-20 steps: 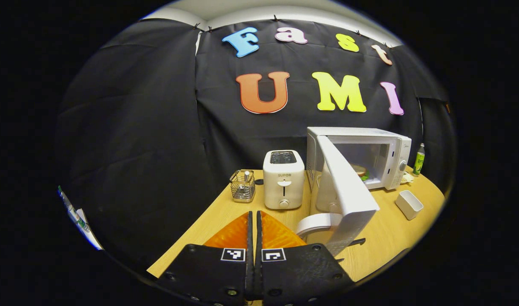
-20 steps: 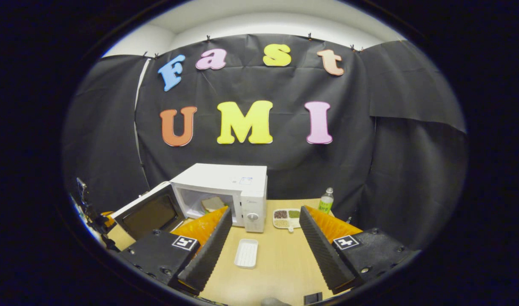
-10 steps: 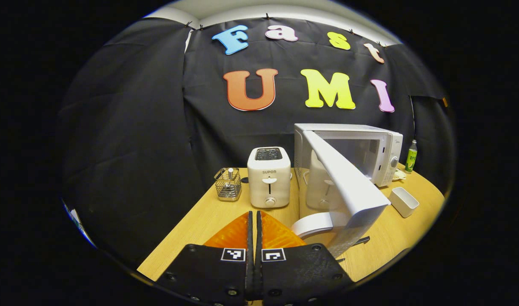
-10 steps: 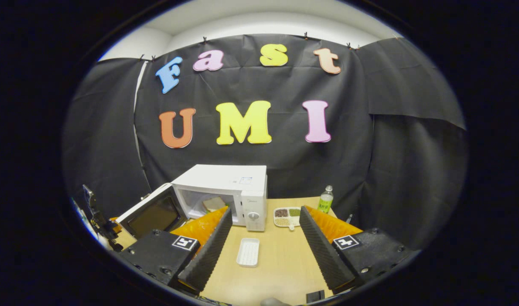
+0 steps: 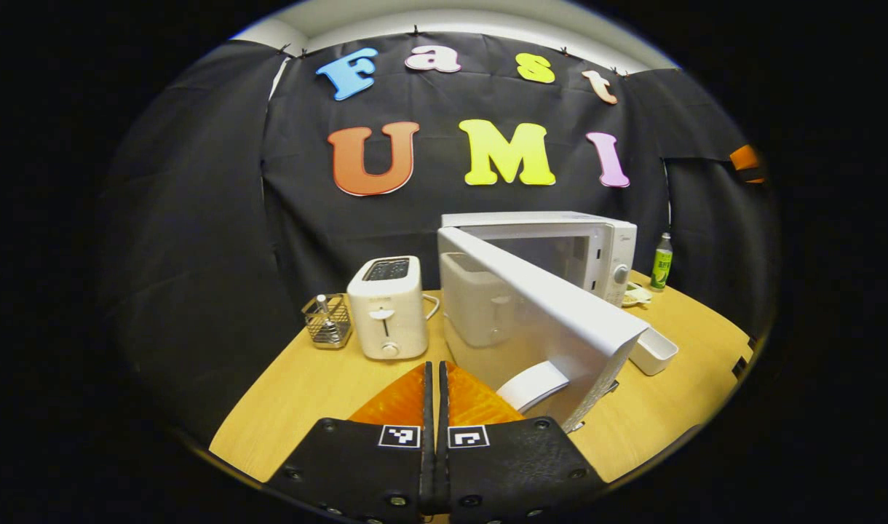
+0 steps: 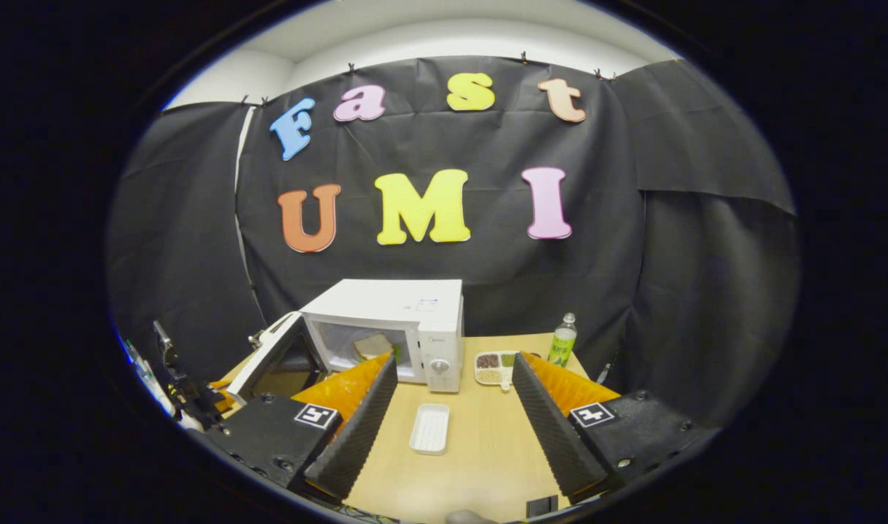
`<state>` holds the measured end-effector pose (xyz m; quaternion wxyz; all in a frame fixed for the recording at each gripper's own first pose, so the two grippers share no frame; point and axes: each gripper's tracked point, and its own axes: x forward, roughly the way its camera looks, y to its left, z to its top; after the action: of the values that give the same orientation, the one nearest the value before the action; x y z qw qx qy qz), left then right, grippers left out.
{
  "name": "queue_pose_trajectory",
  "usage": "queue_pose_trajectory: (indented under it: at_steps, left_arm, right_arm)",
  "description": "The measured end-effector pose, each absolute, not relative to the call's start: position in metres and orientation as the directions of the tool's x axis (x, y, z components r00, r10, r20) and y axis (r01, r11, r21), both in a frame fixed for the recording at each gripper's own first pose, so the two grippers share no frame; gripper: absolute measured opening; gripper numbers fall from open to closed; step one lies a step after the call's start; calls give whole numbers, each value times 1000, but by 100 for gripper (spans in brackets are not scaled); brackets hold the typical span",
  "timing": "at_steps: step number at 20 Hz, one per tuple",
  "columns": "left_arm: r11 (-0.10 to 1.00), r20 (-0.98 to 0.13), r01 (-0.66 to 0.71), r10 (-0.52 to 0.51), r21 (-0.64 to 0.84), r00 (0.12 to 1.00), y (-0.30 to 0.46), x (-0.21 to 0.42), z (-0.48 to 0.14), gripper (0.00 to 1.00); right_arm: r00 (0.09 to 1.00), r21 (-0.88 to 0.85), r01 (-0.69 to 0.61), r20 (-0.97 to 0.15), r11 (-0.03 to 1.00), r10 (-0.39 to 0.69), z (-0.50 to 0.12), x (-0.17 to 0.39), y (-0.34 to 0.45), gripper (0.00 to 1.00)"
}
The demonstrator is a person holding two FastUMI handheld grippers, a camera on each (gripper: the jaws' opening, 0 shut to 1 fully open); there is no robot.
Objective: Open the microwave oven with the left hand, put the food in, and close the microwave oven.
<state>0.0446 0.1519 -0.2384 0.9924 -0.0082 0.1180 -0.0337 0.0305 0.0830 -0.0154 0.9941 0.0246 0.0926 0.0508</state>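
Note:
The white microwave (image 5: 560, 236) stands at the back of the wooden table (image 5: 306, 393). Its door (image 5: 538, 320) hangs half open, its outer face towards me. My left gripper (image 5: 435, 367) is shut with nothing between its fingers, just left of the door's curved handle (image 5: 535, 382); whether they touch I cannot tell. In the right gripper view the microwave (image 6: 400, 309) has a sandwich (image 6: 375, 346) lying inside, behind the angled door (image 6: 273, 356). My right gripper (image 6: 455, 364) is open and holds nothing, well back from the oven above the table (image 6: 480, 451).
A white toaster (image 5: 386, 306) and a wire basket (image 5: 326, 320) stand left of the microwave. An empty white tray (image 6: 429, 429), a sectioned dish (image 6: 491, 367) and a green bottle (image 6: 562, 340) sit to the oven's front and right.
The door has swung partway towards the oven. The left gripper has moved with it, still shut. The right gripper has barely moved and stays open.

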Motion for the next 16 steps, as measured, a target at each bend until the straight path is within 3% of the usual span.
queue_pose_trajectory:
  at_steps: [5, 6, 7, 8, 9, 10, 11, 12, 13, 14, 15, 16]
  left_arm:
    - [990, -227, 139, -143, -34, 963, 95, 53, -229, 0]
    - [988, -226, 154, -156, -30, 961, 85, 55, -229, 10]
    - [986, -228, 163, -164, -23, 960, 76, 58, -228, 0]
    - [985, -230, 174, -174, -20, 958, 67, 61, -229, 0]
    - [983, -228, 183, -183, -22, 956, 58, 65, -227, 0]
    - [981, -228, 192, -193, -27, 954, 50, 68, -226, 0]
    - [979, -225, 200, -202, -32, 953, 42, 73, -224, 0]
    - [978, -223, 205, -206, -30, 953, 35, 77, -222, 0]
    - [977, -221, 213, -214, -30, 951, 29, 81, -220, 0]
    - [975, -220, 220, -221, -31, 950, 23, 85, -218, 0]
    - [973, -218, 228, -230, -35, 949, 15, 90, -217, 0]
    - [971, -218, 235, -239, -42, 946, 9, 94, -216, 0]
  right_arm:
    - [975, 49, -93, -197, 994, 101, -21, 32, 62, 92]
    - [975, 48, -94, -199, 994, 101, -22, 34, 56, 100]
    - [974, 44, -88, -204, 995, 95, -23, 35, 49, 100]
    - [975, 45, -84, -205, 995, 92, -24, 34, 41, 100]
    - [975, 47, -79, -207, 996, 87, -24, 36, 34, 92]
    - [975, 49, -75, -208, 996, 83, -24, 36, 28, 100]
    - [974, 50, -72, -210, 996, 81, -25, 36, 23, 92]
    - [975, 50, -67, -209, 997, 76, -25, 38, 18, 92]
    - [976, 50, -65, -206, 997, 73, -25, 39, 13, 100]
    - [976, 48, -62, -206, 997, 71, -25, 40, 8, 92]
    - [976, 50, -58, -206, 997, 67, -25, 41, 3, 92]
    - [975, 53, -54, -211, 997, 64, -27, 42, -1, 100]
